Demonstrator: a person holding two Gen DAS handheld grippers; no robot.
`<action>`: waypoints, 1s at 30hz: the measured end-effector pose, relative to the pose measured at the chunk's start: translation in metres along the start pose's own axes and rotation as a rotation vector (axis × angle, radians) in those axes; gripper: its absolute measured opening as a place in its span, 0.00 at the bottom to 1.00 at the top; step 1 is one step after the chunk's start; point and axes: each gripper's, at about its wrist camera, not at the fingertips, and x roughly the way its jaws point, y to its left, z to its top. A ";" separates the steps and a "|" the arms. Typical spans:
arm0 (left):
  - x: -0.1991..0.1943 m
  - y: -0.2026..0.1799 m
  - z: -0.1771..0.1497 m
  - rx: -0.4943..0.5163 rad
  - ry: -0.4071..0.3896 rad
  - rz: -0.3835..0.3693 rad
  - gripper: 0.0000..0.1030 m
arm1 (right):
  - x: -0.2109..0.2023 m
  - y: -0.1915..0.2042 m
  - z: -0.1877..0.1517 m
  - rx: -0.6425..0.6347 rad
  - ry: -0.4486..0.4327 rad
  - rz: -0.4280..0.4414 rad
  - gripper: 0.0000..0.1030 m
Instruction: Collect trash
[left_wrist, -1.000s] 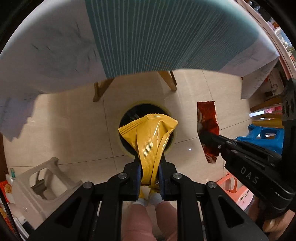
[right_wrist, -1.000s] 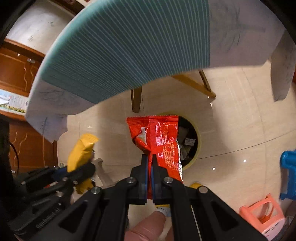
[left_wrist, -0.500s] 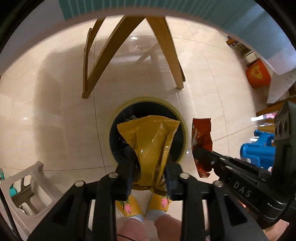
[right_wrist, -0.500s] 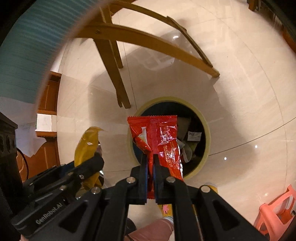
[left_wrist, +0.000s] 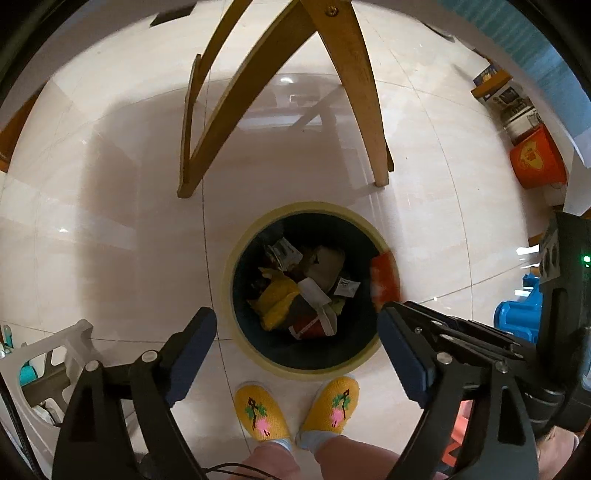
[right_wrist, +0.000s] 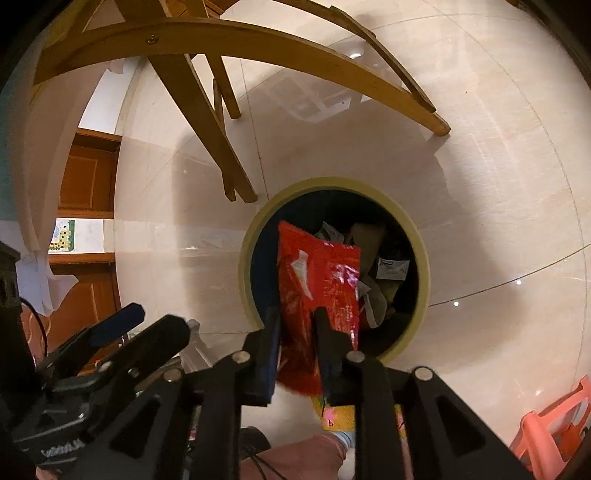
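Directly above the bin (left_wrist: 236, 254), the left tongs (left_wrist: 295, 332) are opening wide with nothing between them; a yellow wrapper (left_wrist: 275, 301) lies among the trash inside. The right tongs (right_wrist: 297, 325) are also opening, the red wrapper (right_wrist: 317, 288) loose between their pads over the bin's mouth. Yellow slippers (left_wrist: 262, 410) stand just beside the bin on the tiled floor (left_wrist: 110, 221).

Black grippers with blue-padded jaws; yellow embroidered slippers (left_wrist: 262, 411).
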 end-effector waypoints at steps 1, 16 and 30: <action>-0.002 0.001 0.001 -0.001 -0.004 0.003 0.85 | 0.001 0.001 0.001 0.000 0.003 -0.002 0.29; -0.074 0.010 -0.008 0.006 -0.067 0.035 0.88 | -0.039 0.025 -0.001 -0.065 -0.049 -0.018 0.62; -0.229 0.003 0.002 -0.038 -0.207 0.022 0.88 | -0.195 0.101 -0.015 -0.172 -0.235 -0.054 0.72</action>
